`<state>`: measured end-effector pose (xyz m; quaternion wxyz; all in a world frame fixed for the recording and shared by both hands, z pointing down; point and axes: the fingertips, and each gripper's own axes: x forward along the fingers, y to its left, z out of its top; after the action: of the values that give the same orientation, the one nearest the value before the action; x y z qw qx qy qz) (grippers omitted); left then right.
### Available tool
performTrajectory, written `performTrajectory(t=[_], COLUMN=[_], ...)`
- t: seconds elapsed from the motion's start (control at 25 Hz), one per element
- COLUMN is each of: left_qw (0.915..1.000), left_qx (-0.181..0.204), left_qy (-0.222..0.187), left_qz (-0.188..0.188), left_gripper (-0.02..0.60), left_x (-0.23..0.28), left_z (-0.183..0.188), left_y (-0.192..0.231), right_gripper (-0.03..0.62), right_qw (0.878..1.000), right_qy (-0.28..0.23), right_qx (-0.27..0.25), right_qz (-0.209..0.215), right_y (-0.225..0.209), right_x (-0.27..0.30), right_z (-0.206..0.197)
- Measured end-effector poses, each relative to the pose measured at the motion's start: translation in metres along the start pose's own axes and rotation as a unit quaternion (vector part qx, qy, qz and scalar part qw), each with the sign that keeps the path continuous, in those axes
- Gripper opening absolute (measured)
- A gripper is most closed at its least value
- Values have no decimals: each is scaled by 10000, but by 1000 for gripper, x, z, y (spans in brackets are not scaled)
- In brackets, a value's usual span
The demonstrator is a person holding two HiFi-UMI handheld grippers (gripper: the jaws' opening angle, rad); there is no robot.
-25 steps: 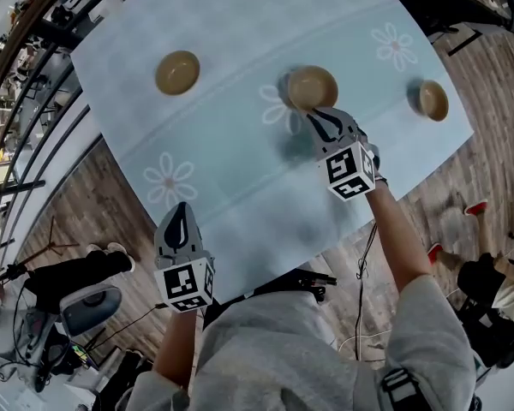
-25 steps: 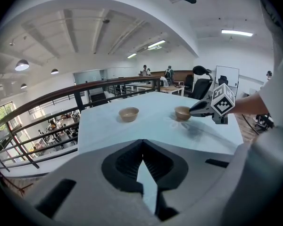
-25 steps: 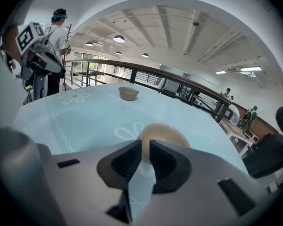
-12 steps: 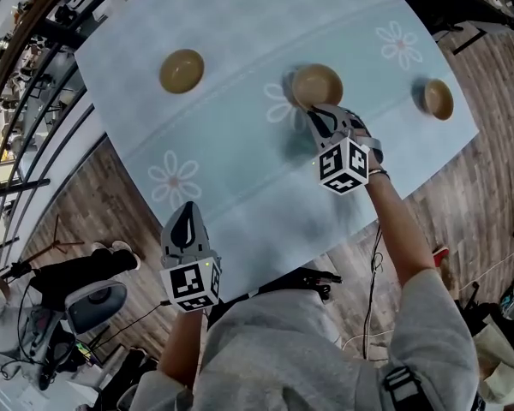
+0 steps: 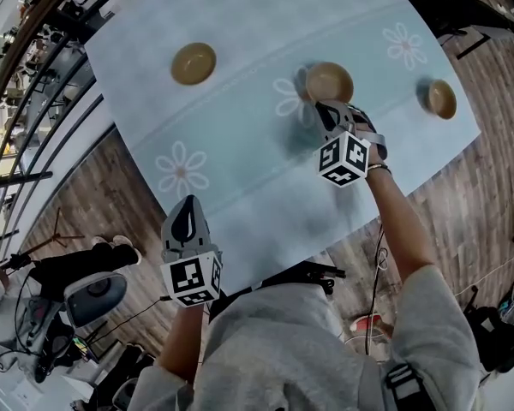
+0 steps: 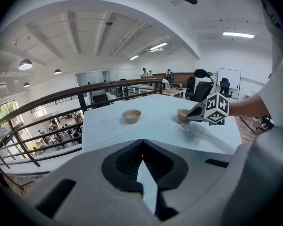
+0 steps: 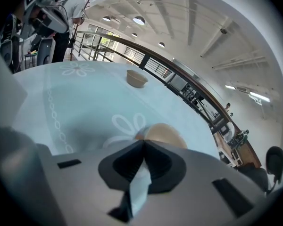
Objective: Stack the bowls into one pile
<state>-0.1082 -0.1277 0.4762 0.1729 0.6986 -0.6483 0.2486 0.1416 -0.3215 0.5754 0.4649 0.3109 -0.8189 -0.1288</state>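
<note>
Tan round bowls stand well apart on the pale-blue flowered table [image 5: 240,24]. The left bowl [image 5: 194,63] stands untouched; the left hand-held gripper [image 5: 186,205] hangs clenched and empty at the near edge. The right hand-held gripper [image 5: 327,107] pinches the middle bowl [image 5: 329,81] by its near rim. The right bowl [image 5: 441,98] stands alone.

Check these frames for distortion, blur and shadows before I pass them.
Head view: sharp, table edges bowed by the wide lens, soft shadow left of the middle bowl by the right hand-held gripper. Left gripper view: strong fisheye, dark corners, railing curved, own jaws soft. Right gripper view: same fisheye, middle bowl behind the jaws blurred, left bowl crisper.
</note>
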Motion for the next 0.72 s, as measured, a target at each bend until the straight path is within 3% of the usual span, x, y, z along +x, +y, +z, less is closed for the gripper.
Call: performTrajectory(t=[0.24,0.72], left_qw=[9998,9987], left_qx=[-55,-304], left_qy=[-174,-410], left_qz=[15,-84], left_gripper=[17,17], left_x=[-8,-28], left_z=[12,-4], left_y=[3,36], right_gripper=[29,29], right_qw=[9998,9991], right_qy=[-80,-66], right_qx=[-45,-199], right_qz=[-160,-368], right_y=[-9,11], right_x=[-12,-30], right_z=[10,54])
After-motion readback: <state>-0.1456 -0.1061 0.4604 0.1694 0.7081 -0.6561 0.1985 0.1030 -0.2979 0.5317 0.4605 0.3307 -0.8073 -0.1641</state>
